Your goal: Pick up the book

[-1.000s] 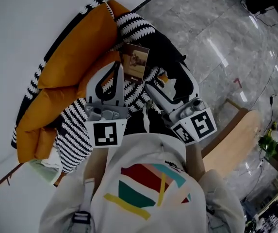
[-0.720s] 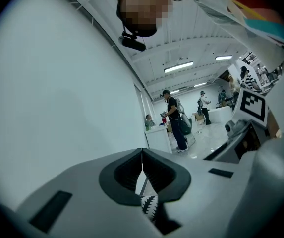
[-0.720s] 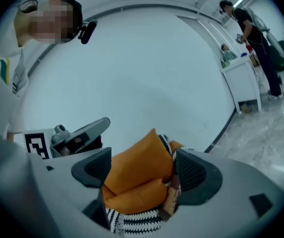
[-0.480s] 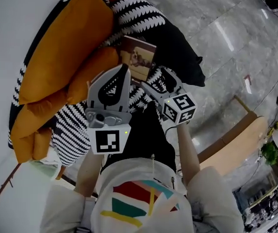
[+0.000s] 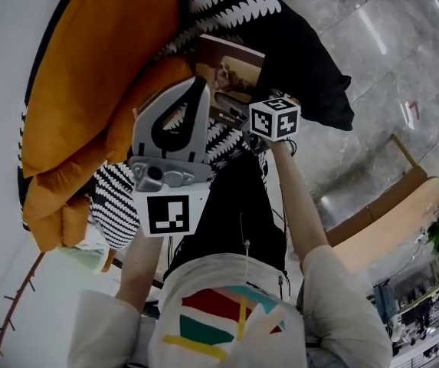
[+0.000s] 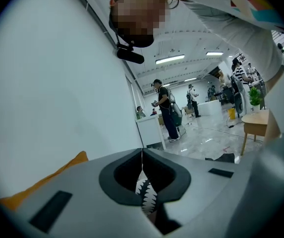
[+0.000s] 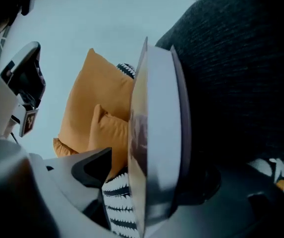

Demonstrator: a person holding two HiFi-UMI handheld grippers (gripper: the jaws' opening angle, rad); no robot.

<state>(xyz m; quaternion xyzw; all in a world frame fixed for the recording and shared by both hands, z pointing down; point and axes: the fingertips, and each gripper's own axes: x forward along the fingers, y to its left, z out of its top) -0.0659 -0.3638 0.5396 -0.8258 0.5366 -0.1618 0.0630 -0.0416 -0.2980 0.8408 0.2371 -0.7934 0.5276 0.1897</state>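
The pale shirt with coloured stripes (image 5: 227, 320) of the person is nearest, and both forearms reach forward from it. In front of the left forearm are the left tongs (image 5: 199, 89), made of grey plastic. In the left gripper view their two jaws are clenched, with the tips touching each other and nothing caught between them. Through the dark opening behind the tips only a piece of the black-and-white zigzag knitted blanket (image 6: 145, 195) can be seen.

A little further and to the right is the cube with square markers (image 5: 274, 118) of the right tongs (image 7: 154, 170). In the right gripper view these tongs are grasping the brown-covered book with a picture on its front (image 5: 233, 71). It stands edge-on between the two jaws, with the white block of pages turned to the camera. In the head view one corner of the book is just beside the cube. The rest of the book reaches away over the zigzag blanket, between the large orange cushion (image 5: 96, 60) on the left and the black fabric cushion (image 5: 311, 67) on the right. I cannot tell if the book touches the blanket under it.

Behind the orange cushion is a white wall (image 5: 4, 67). Beyond the black cushion, on the right, is the grey polished marble floor (image 5: 403, 44)
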